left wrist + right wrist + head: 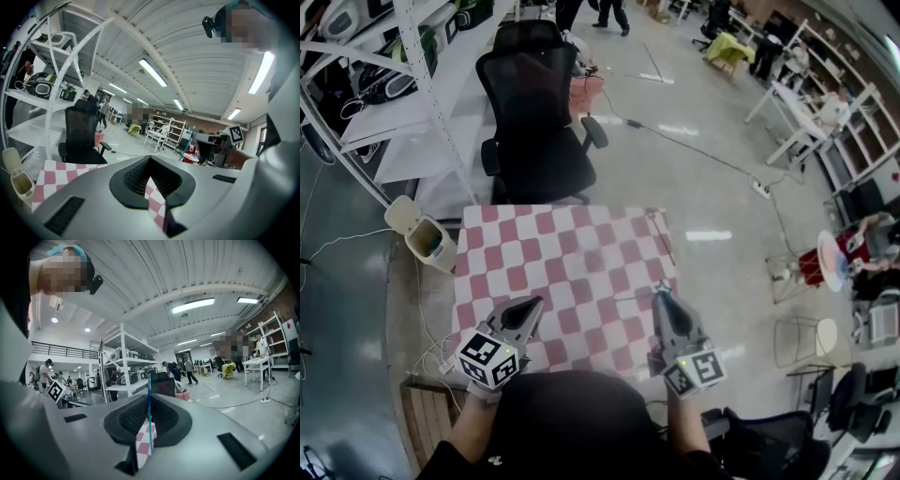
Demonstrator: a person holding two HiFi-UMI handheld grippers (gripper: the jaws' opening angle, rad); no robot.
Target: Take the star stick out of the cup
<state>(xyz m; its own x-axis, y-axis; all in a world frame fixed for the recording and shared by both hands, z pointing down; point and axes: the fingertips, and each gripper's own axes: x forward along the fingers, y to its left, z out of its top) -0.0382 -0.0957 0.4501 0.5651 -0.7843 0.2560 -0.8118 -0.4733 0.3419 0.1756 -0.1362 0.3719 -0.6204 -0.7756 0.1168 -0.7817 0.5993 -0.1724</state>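
- Right gripper [662, 300] hangs over the worktop's [553, 244] right edge, jaws clamped on the thin blue stick [149, 408].
- Left gripper [532, 307] is near the front edge, jaws together, empty.

- Big open workshop-lab here: a wide polished concrete floor [703, 187] runs right to the far end.
- Overhead, a ribbed industrial ceiling [187, 61] with long strip lights [193, 305].
- White metal shelving racks [420, 84] on the left, loaded with devices and gear.
- Across the room, white work tables [797, 122] in rows, with more open shelving beside them.
- A cable [694, 145] trails over the floor to a power strip [760, 188].
- Black mesh office chair [534, 122] parked at a small checked table [562, 253], a waste bin [427, 239] beside it.
- A railed mezzanine [65, 351] shows in the right gripper view.
- People [609, 14] are standing about in the distance.
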